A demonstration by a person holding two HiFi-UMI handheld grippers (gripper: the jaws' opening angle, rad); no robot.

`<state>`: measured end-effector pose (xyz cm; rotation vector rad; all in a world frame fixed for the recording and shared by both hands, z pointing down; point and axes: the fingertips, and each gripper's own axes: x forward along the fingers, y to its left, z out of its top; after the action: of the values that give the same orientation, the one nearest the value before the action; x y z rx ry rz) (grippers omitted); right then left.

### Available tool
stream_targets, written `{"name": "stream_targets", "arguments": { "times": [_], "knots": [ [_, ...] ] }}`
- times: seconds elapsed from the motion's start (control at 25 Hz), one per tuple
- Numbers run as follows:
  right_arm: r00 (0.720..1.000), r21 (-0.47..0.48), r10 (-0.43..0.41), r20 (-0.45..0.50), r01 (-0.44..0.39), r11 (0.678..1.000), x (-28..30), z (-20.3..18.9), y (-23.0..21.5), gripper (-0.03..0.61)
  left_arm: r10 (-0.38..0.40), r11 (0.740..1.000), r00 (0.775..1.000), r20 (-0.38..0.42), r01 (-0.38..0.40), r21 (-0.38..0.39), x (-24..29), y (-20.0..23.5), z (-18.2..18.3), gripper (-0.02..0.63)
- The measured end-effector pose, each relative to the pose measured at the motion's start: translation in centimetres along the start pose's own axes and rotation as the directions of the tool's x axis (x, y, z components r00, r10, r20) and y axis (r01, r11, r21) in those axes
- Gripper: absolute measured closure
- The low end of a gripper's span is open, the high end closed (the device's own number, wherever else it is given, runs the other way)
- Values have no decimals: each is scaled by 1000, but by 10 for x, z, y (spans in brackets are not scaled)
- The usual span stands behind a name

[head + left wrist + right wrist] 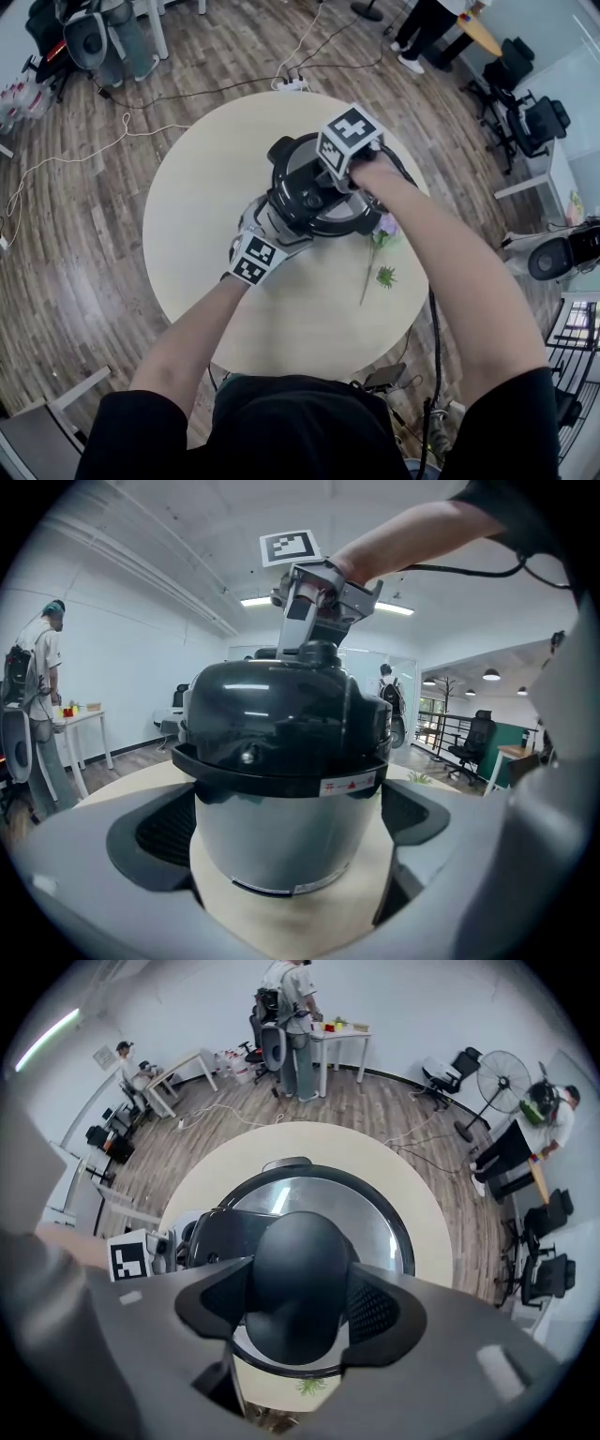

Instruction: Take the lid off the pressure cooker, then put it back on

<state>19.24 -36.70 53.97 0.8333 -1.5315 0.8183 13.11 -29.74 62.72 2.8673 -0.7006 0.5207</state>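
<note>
The pressure cooker stands in the middle of a round beige table (202,202), with its black and steel lid (305,183) on the pot. My right gripper (336,187) points straight down, and its pads close on the lid's black knob (295,1274) from both sides. In the left gripper view that gripper (314,641) stands on the knob (317,656) above the lid (281,714). My left gripper (274,225) reaches in low from the near left. Its pads lie against both sides of the silver pot body (281,832).
An artificial flower sprig (377,255) lies on the table just right of the cooker. A power strip (292,84) and cables are on the wood floor behind the table. Office chairs (534,122), a fan (497,1072) and people (291,1016) are farther out.
</note>
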Motion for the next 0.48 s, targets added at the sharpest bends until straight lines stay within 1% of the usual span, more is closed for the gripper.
{"name": "stream_targets", "arguments": {
  "times": [0.12,0.2,0.32,0.48],
  "knots": [
    [1000,-88,21,-18,-22,996,-1,-1,3,271,-2,1000,1000,-3,2,1,-1,2,0,21],
    [999,-166,34,-27,-38,985,-2,-2,6,259,-1,1000,1000,-5,1,0,-2,2,0,21],
    [999,-326,21,-50,-36,945,-2,-6,9,258,-2,1000,1000,-6,2,-1,-2,1,0,21],
    [998,-425,10,-68,-38,904,-4,-7,11,255,-2,1000,1000,-7,2,-1,-2,1,1,21]
  ]
}}
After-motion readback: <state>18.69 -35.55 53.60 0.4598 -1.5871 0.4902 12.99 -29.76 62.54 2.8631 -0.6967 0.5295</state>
